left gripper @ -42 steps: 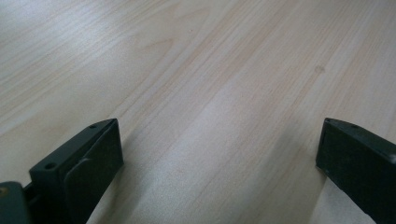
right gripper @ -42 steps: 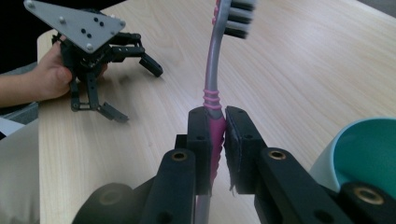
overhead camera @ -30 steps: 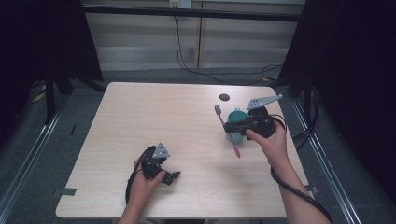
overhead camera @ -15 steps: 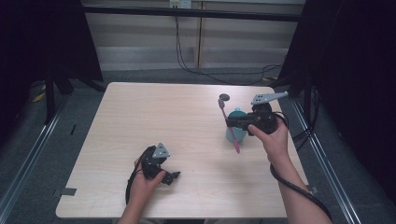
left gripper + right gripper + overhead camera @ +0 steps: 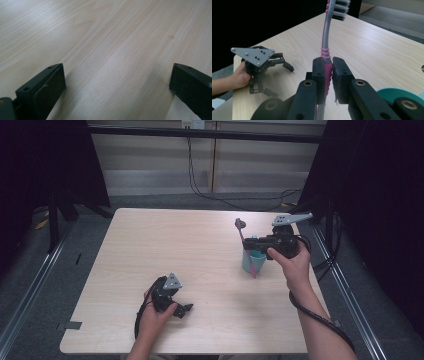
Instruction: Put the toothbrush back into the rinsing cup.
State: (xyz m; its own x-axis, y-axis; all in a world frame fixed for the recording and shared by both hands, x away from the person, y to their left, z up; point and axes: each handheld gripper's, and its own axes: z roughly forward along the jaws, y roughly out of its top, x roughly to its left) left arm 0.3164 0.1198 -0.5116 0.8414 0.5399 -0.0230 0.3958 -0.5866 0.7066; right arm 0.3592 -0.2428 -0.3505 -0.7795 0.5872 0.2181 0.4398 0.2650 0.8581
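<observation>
While clamped by its pink handle in the right gripper [image 5: 328,82] over the teal cup [image 5: 251,260], toothbrush [image 5: 327,53] lifted, head up, likely going into that cup, not yet released; left gripper [image 5: 176,307] resting wide, holding nothing, on the table [image 5: 150,250].

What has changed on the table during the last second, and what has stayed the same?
The right hand-held gripper, shut on the toothbrush, swung it more upright over the teal cup, now hiding the dark spot behind. The left hand-held gripper stayed open on the table.
</observation>
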